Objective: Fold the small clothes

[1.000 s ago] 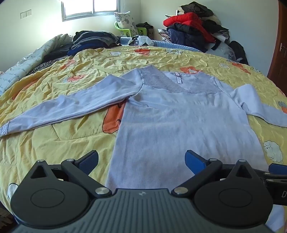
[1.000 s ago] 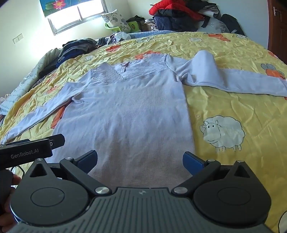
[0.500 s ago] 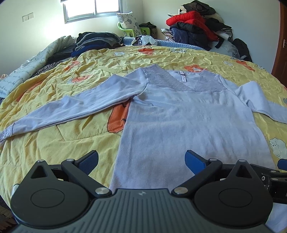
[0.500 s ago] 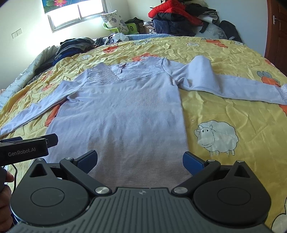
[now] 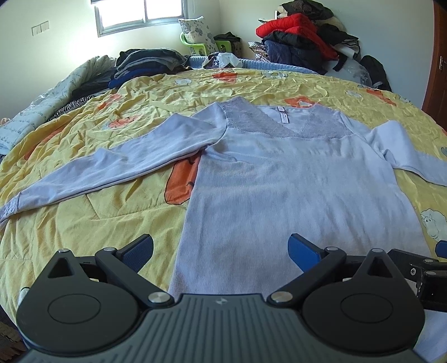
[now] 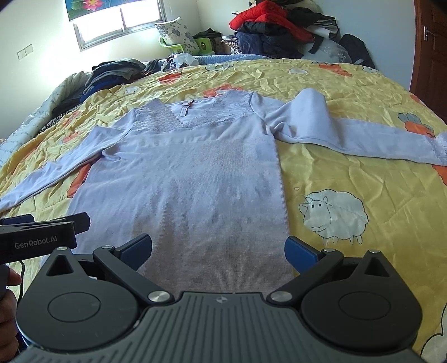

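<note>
Left wrist view: left tongs wide apart, empty, above hem of the lilac top, which lies flat w/ sleeves spread on the yellow quilt of the bed. Right wrist view: right tongs also apart, nothing btw them, over the hem; clothes pile by far wall

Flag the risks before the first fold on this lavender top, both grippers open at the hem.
1. The yellow quilt is wrinkled and soft, so a pinch at the hem of the lavender top may catch the quilt too.
2. The left sleeve and right sleeve lie spread far out; they could drag or bunch during a fold.
3. The left gripper and right gripper sit close together and might collide.
</note>
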`<state>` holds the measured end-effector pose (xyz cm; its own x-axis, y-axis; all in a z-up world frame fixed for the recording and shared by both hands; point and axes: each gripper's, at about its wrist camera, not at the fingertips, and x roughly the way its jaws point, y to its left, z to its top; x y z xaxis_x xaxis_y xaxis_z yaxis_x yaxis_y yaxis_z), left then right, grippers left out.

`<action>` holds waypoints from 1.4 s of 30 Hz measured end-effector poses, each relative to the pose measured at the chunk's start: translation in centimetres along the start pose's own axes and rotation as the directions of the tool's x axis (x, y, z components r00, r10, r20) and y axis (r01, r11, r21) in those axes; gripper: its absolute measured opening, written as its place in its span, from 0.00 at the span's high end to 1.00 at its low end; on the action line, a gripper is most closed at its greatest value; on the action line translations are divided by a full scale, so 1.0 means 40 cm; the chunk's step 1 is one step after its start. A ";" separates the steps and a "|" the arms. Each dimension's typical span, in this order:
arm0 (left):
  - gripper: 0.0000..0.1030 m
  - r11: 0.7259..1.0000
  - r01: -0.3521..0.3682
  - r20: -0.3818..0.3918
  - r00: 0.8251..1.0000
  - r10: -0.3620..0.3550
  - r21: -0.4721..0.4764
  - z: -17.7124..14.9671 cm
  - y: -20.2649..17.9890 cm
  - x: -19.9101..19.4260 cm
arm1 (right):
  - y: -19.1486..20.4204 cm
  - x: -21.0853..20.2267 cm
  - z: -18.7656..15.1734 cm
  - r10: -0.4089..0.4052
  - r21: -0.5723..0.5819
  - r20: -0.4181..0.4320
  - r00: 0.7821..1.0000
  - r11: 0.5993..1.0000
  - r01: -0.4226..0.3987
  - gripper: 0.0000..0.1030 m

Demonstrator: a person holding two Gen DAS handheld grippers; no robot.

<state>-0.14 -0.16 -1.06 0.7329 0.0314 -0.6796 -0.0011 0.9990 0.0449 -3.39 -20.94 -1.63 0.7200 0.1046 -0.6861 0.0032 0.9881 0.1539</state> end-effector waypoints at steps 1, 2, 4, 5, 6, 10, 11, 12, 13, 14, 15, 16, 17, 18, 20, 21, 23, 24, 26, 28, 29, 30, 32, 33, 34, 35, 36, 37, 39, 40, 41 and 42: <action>0.00 1.000 -0.001 -0.001 1.000 0.001 0.000 0.000 0.000 0.000 | 0.000 0.000 0.000 0.000 -0.001 0.001 1.000 1.000 0.000 0.01; 0.00 1.000 -0.001 -0.002 1.000 0.001 0.001 -0.001 0.000 0.002 | 0.000 0.000 -0.001 0.000 -0.002 0.001 1.000 1.000 0.000 0.01; 0.00 1.000 -0.001 -0.005 1.000 0.001 0.001 -0.002 0.001 0.005 | 0.000 0.000 -0.001 0.000 -0.001 0.001 1.000 1.000 0.000 0.01; 0.00 1.000 -0.001 -0.005 1.000 0.001 0.001 -0.002 0.001 0.006 | 0.000 0.000 -0.001 0.000 -0.001 0.001 1.000 1.000 0.000 0.01; 0.00 1.000 -0.002 -0.005 1.000 0.002 0.002 -0.003 0.001 0.007 | 0.000 0.000 -0.001 0.000 -0.001 0.001 1.000 1.000 0.000 0.01; 0.00 1.000 -0.003 -0.005 1.000 0.003 0.003 -0.004 0.003 0.008 | -0.001 0.001 -0.001 0.003 0.004 0.003 1.000 1.000 -0.003 0.01; 0.00 1.000 -0.005 -0.006 1.000 0.005 0.004 -0.005 0.003 0.009 | -0.002 0.001 0.000 0.003 0.007 0.004 1.000 1.000 -0.003 0.01; 0.00 1.000 -0.006 -0.006 1.000 0.006 0.004 -0.006 0.005 0.009 | -0.004 0.001 0.000 0.004 0.010 0.005 1.000 1.000 -0.004 0.01; 0.00 1.000 -0.007 -0.007 1.000 0.007 0.004 -0.007 0.006 0.010 | -0.006 0.002 0.000 0.005 0.014 0.006 1.000 1.000 -0.006 0.01; 0.00 1.000 -0.006 -0.007 1.000 0.006 0.004 -0.007 0.006 0.011 | -0.008 0.002 0.000 0.008 0.017 0.007 1.000 1.000 -0.008 0.01; 0.00 1.000 -0.005 -0.008 1.000 0.006 0.002 -0.007 0.007 0.012 | -0.012 0.001 0.000 0.011 0.020 0.011 1.000 1.000 -0.012 0.01; 0.00 1.000 -0.004 -0.009 1.000 0.004 -0.001 -0.007 0.008 0.012 | -0.014 0.000 0.000 0.015 0.022 0.016 1.000 1.000 -0.016 0.01; 0.00 1.000 -0.001 -0.008 1.000 0.001 -0.003 -0.006 0.008 0.012 | -0.017 -0.002 0.000 0.022 0.021 0.028 0.999 1.000 -0.023 0.01; 0.00 1.000 0.006 -0.003 1.000 -0.006 -0.005 -0.006 0.008 0.011 | -0.021 -0.004 0.000 0.032 0.016 0.042 0.999 0.999 -0.032 0.01; 0.00 1.000 0.024 0.014 1.000 -0.024 -0.007 -0.002 0.005 0.009 | -0.031 -0.006 0.002 0.053 0.004 0.069 0.996 0.999 -0.053 0.01; 0.00 1.000 0.029 0.022 0.999 -0.029 -0.006 0.000 0.004 0.008 | -0.038 -0.007 0.006 0.061 0.004 0.081 0.995 0.998 -0.061 0.01; 0.00 0.999 0.038 0.038 0.999 -0.038 0.004 0.008 -0.006 0.008 | -0.059 -0.009 0.012 0.074 0.014 0.107 0.992 0.997 -0.076 0.01; 0.00 0.999 0.044 0.048 0.998 -0.044 0.011 0.010 -0.008 0.007 | -0.072 -0.010 0.015 0.079 0.023 0.119 0.990 0.996 -0.082 0.01; 0.00 0.998 0.054 0.067 0.996 -0.055 0.027 0.019 -0.031 0.007 | -0.104 -0.011 0.023 0.079 0.047 0.145 0.986 0.995 -0.086 0.01; 0.00 0.997 0.066 0.070 0.995 -0.068 0.032 0.024 -0.040 0.008 | -0.141 -0.009 0.032 0.070 0.074 0.165 0.984 0.994 -0.083 0.01; 0.00 0.997 0.075 0.068 0.995 -0.077 0.033 0.025 -0.044 0.008 | -0.162 -0.007 0.035 0.067 0.091 0.171 0.983 0.992 -0.083 0.01; 0.00 0.996 0.081 0.066 0.994 -0.083 0.034 0.025 -0.048 0.008 | -0.187 -0.004 0.038 0.061 0.112 0.175 0.983 0.990 -0.082 0.01; 0.00 0.995 0.085 0.062 0.994 -0.088 0.046 0.023 -0.056 0.009 | -0.237 0.002 0.044 0.039 0.157 0.183 0.982 0.985 -0.068 0.01; 0.00 0.995 0.084 0.061 0.994 -0.087 0.055 0.022 -0.059 0.009 | -0.267 0.005 0.045 0.019 0.185 0.189 0.982 0.981 -0.055 0.01; 0.00 0.995 0.080 0.059 0.995 -0.084 0.065 0.021 -0.064 0.011 | -0.302 0.006 0.047 -0.006 0.220 0.198 0.980 0.975 -0.038 0.01; 0.00 0.994 0.077 0.056 0.995 -0.081 0.074 0.020 -0.067 0.012 | -0.330 0.007 0.048 -0.029 0.248 0.207 0.978 0.968 -0.024 0.01; 0.00 0.994 0.076 0.050 0.996 -0.080 0.079 0.019 -0.070 0.015 | -0.369 0.007 0.047 -0.062 0.286 0.218 0.974 0.958 -0.003 0.01; 0.00 0.994 0.077 0.048 0.996 -0.081 0.080 0.019 -0.071 0.016 | -0.398 0.006 0.048 -0.085 0.316 0.227 0.970 0.949 0.009 0.01; 0.00 0.993 0.087 0.047 0.995 -0.090 0.077 0.017 -0.071 0.016 | -0.471 0.009 0.046 -0.133 0.392 0.239 0.962 0.920 0.030 0.01; 0.00 0.993 0.090 0.047 0.994 -0.094 0.076 0.017 -0.071 0.015 | -0.499 0.011 0.046 -0.147 0.420 0.243 0.959 0.907 0.033 0.02; 0.00 0.993 0.092 0.049 0.994 -0.096 0.077 0.017 -0.072 0.014 | -0.531 0.016 0.045 -0.160 0.451 0.247 0.956 0.892 0.033 0.03; 0.00 0.992 0.094 0.050 0.994 -0.098 0.079 0.017 -0.073 0.013 | -0.556 0.022 0.044 -0.171 0.477 0.247 0.954 0.878 0.034 0.04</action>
<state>0.73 -3.10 -1.04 0.7629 -0.0681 -0.6429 0.1213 0.9919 0.0388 -1.61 -43.02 -4.39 0.8578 -0.0972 -0.5048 0.3582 0.8173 0.4513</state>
